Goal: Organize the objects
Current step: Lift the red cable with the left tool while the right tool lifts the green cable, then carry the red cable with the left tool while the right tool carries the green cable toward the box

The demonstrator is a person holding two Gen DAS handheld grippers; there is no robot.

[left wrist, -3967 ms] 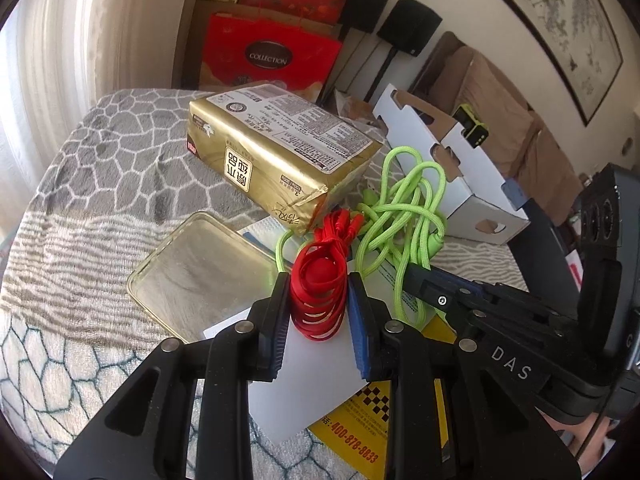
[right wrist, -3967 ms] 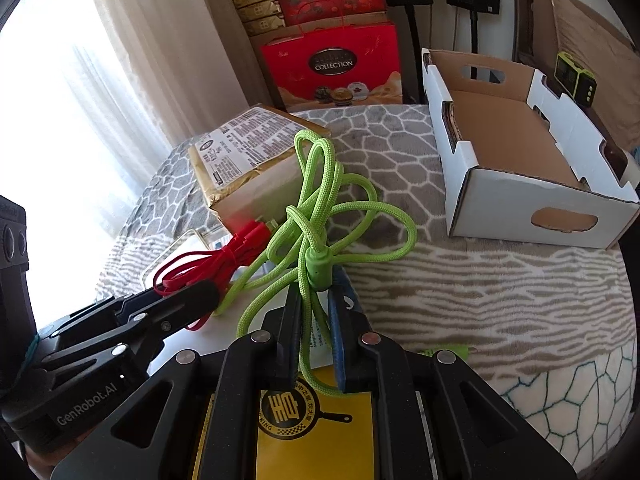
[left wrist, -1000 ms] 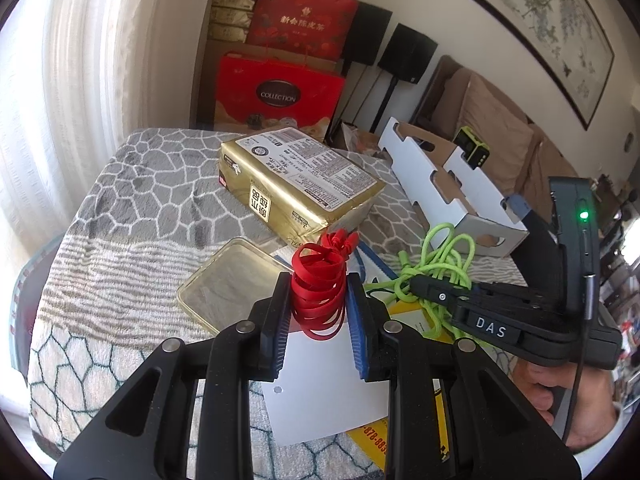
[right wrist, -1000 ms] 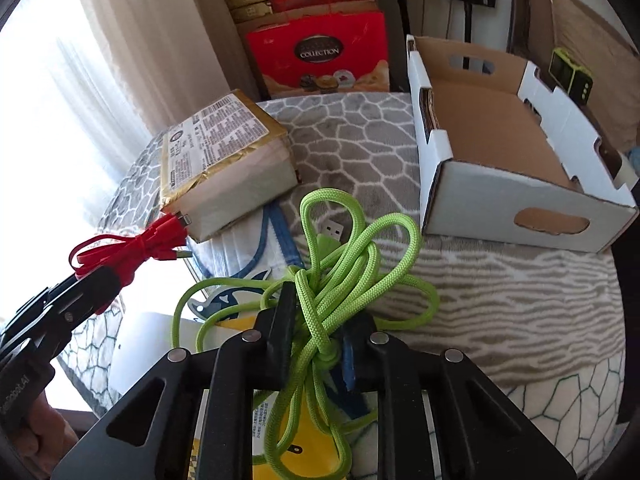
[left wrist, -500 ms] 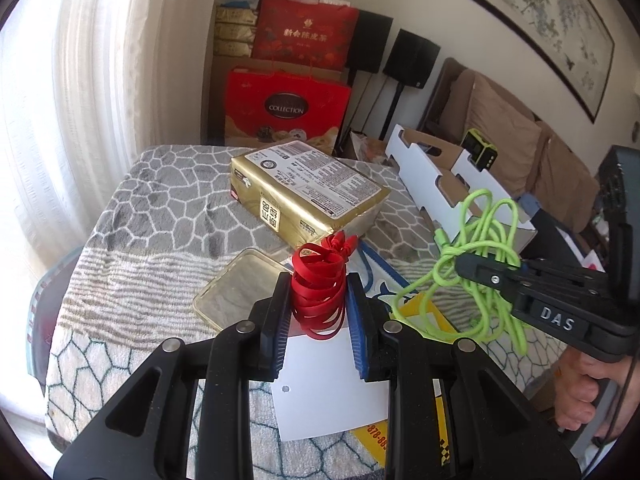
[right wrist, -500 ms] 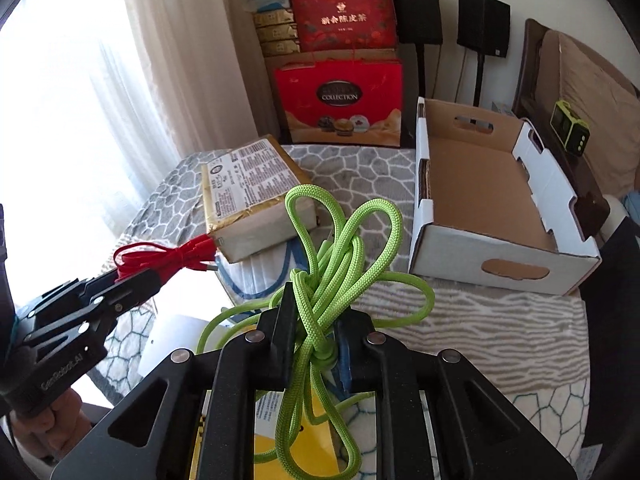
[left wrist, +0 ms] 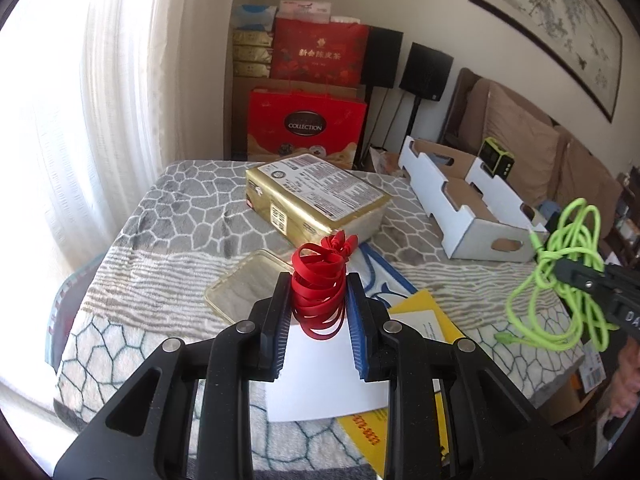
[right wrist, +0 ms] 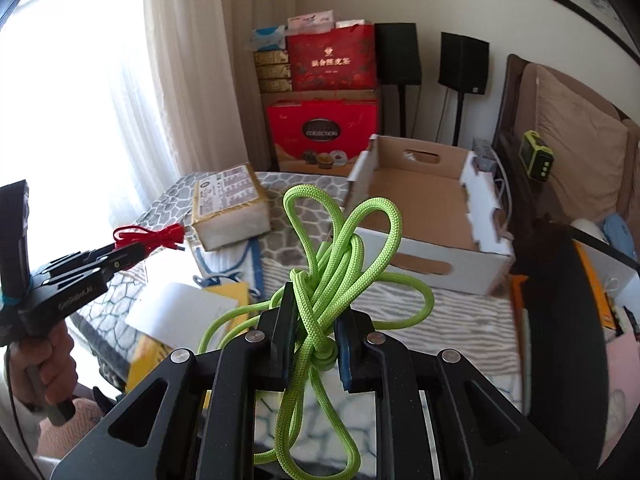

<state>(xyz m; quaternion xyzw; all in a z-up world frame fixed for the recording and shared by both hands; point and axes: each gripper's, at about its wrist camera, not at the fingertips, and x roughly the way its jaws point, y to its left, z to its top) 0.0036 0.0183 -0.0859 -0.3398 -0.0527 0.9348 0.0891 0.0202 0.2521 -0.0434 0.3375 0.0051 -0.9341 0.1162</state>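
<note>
The left gripper [left wrist: 318, 308] squeezes a red cord [left wrist: 320, 292] bundle. The right gripper [right wrist: 316, 332] squeezes a green cord [right wrist: 332, 264], with loops hanging below it. Both are up off the counter [left wrist: 180, 216]. The empty box [right wrist: 420, 200] sits ahead of the right gripper. Lift high so the loops clear its wall, then let go inside.

Both wrist views downward over table [left wrist: 192, 216]

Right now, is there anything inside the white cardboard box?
No, the right wrist view shows the white cardboard box open on top with only its bare brown floor inside.
</note>
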